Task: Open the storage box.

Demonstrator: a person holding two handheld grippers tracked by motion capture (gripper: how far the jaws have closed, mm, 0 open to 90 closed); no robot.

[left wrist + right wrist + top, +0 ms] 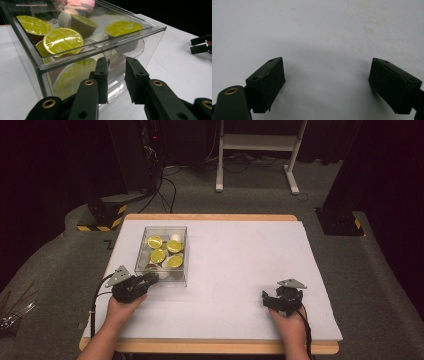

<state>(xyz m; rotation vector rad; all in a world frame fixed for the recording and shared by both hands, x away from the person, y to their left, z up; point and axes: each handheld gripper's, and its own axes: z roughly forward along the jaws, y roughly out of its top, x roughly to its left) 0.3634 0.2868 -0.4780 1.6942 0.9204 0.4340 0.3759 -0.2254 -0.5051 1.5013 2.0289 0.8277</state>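
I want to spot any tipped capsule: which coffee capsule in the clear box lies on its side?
The pale-bodied capsule at the far side of the clear box: its green foil faces sideways, while the others' foils face up.

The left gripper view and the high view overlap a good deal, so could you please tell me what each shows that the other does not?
Left gripper view alone: the printing on the capsules' foil lids, and the left gripper's jaws close beside the clear box's near corner. High view alone: the person's hands, the whole white table, the floor and a white stand. Both: box, green-lidded capsules, left gripper, and the right gripper.
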